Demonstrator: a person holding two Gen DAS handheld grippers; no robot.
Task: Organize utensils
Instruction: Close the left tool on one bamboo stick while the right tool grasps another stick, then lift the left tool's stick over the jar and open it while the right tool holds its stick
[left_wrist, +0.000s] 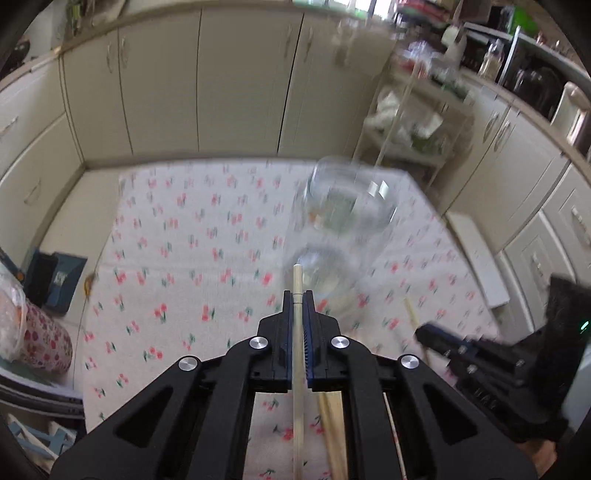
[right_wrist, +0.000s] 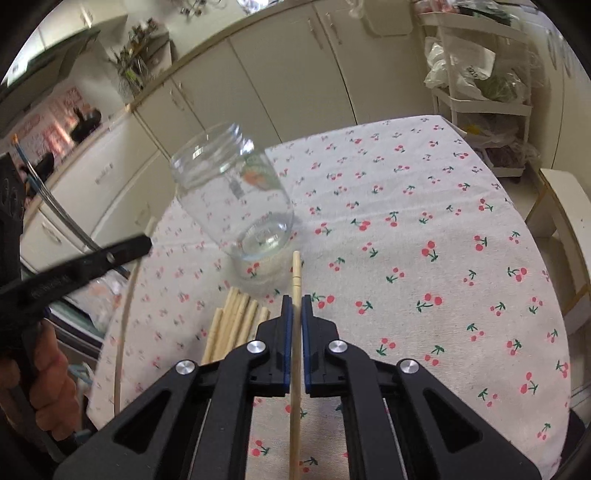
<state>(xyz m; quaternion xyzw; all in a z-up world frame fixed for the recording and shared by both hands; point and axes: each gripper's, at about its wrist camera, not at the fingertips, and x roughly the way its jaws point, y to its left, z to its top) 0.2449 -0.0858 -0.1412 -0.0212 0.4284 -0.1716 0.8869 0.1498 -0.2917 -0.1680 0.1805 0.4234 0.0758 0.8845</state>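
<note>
Clamping a single chopstick each, both grippers sit just short of the glass jar (right_wrist: 236, 206), and what matters for the next move is how each stick's long axis lines up with the jar's mouth. In the right wrist view the right gripper (right_wrist: 295, 306) is clenched on a pale chopstick (right_wrist: 296, 273) that runs straight up the centre of the frame, its tip just below and right of the jar's base; the open mouth tilts toward the upper left. In the left wrist view the left gripper (left_wrist: 297, 302) pinches its own chopstick (left_wrist: 297, 284) the same way, tip overlapping the blurred jar's lower edge — so the left hand looks the nearer one to me. Loose chopsticks (right_wrist: 236, 317) lie bunched on the cherry-print cloth (right_wrist: 443, 229), lower left of the right gripper's fingers — still to be gathered
</note>
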